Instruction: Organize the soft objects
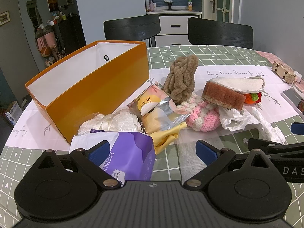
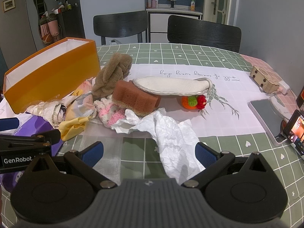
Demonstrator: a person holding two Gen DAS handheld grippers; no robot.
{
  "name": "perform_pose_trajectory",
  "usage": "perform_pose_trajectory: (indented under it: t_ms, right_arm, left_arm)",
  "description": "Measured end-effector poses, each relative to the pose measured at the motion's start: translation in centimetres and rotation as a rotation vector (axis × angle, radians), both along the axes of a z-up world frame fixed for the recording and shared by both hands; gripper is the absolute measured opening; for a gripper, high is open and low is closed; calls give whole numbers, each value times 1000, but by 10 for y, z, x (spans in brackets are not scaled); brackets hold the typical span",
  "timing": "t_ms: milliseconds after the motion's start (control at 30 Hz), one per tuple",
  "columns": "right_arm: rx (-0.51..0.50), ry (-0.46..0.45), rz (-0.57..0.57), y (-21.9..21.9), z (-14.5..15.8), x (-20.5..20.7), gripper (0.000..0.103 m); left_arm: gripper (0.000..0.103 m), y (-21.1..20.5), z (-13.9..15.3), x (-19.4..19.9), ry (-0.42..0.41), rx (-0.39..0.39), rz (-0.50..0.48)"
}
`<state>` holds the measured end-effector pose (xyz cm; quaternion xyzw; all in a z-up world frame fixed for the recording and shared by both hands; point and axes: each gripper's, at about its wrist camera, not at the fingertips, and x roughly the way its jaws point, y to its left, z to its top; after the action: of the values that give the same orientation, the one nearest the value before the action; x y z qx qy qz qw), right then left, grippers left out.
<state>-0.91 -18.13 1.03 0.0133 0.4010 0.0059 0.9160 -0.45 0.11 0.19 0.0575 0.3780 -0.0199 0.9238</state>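
Observation:
An open orange box point(image 1: 98, 87) point(image 2: 51, 72) with a white inside stands at the left. Beside it lies a pile: a brown fluffy towel point(image 1: 181, 77) point(image 2: 112, 76), a brown sponge point(image 1: 223, 96) point(image 2: 135, 96) under a white pad point(image 1: 239, 83) point(image 2: 172, 86), a pink-and-white knit piece point(image 1: 203, 116) point(image 2: 110, 113), a small orange crochet toy point(image 1: 253, 97) point(image 2: 193, 101), crumpled white tissue point(image 1: 245, 121) point(image 2: 171, 133), a snack packet point(image 1: 157, 104) and a yellow cloth point(image 1: 165, 137) point(image 2: 73, 126). My left gripper point(image 1: 153, 153) is open over a purple pack point(image 1: 133, 152). My right gripper point(image 2: 149, 152) is open over the tissue's near end.
Two black chairs point(image 1: 220, 31) point(image 2: 204, 32) stand behind the green checked table point(image 1: 209, 54) point(image 2: 171, 52). At the right lie a small wooden box point(image 2: 265, 78), a grey tablet point(image 2: 266, 112) and a lit phone point(image 2: 296, 127). Gauze point(image 2: 106, 148) lies near the front.

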Motion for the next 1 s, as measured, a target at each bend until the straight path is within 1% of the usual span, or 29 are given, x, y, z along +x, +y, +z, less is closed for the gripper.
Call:
perform_pose_trajectory:
  t_ms: [1000]
  right_arm:
    - [1,1,0,-1,0,1,100]
  left_arm:
    - [103,5,3,-2,-1,4,-3]
